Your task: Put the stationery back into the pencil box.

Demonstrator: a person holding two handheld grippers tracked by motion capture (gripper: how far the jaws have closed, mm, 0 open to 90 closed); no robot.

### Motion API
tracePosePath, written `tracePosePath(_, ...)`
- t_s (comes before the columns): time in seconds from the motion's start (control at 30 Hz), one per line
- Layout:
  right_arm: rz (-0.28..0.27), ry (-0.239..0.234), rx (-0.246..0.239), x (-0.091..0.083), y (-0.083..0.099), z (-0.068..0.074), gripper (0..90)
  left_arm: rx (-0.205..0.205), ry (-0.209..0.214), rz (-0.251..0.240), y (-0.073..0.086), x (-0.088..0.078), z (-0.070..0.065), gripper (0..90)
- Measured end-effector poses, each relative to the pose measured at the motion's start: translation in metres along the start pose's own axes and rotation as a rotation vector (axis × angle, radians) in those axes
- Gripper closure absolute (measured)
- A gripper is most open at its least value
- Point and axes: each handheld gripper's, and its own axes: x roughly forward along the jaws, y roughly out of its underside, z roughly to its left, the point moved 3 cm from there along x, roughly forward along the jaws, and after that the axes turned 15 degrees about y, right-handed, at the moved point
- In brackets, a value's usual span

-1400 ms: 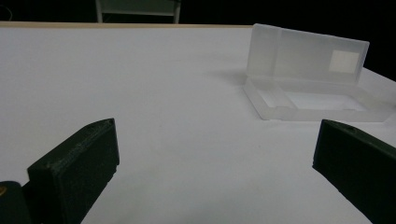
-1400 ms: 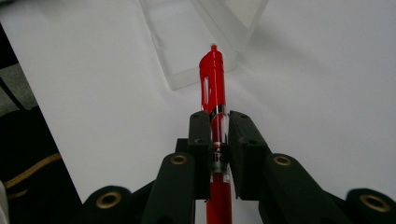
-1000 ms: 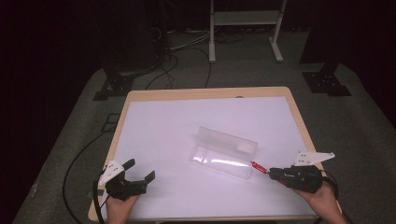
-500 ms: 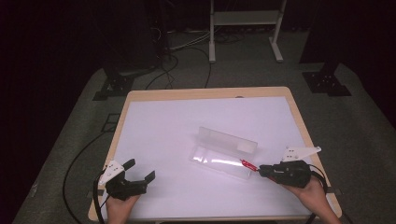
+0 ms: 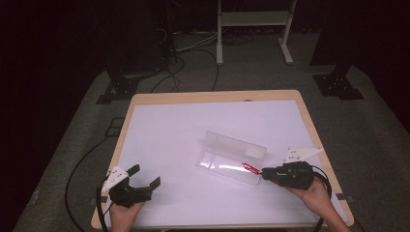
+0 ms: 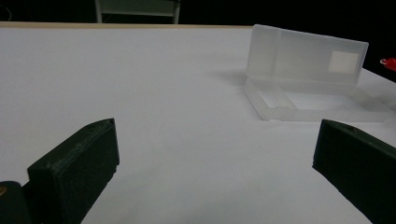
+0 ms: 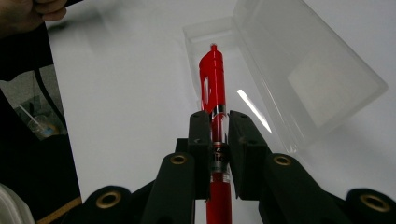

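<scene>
A clear plastic case (image 5: 232, 157) lies open in the middle of the white table, its lid (image 7: 303, 65) tilted up along the far side. My right gripper (image 5: 265, 173) is shut on a red pen (image 7: 214, 88), whose tip (image 5: 247, 166) reaches over the right end of the case's tray (image 6: 317, 105). In the right gripper view the pen points along the tray. My left gripper (image 5: 145, 176) rests open near the front left edge of the table, well apart from the case, with nothing between its fingers (image 6: 77, 168).
The white sheet (image 5: 183, 130) covers a wooden table top. Cables (image 5: 82, 166) trail off the table's left side over grey carpet. A white metal stand (image 5: 251, 19) and dark equipment feet (image 5: 338, 82) are on the floor beyond the far edge.
My right gripper has carried the red pen leftward, from beside the case's right end to over it. The left gripper has stayed where it was.
</scene>
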Motion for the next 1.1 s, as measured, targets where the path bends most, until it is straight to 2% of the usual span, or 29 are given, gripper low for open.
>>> tracePosePath(0.43,0.025,-0.027,-0.039,0.022,-0.014,0.006,78.9,-0.002,0.000,-0.001,0.000,-0.001,0.000,0.0)
tracePosePath(1.1,0.027,-0.056,-0.068,0.041,-0.034,0.011,78.9,0.000,-0.002,-0.007,0.000,-0.002,0.000,0.0)
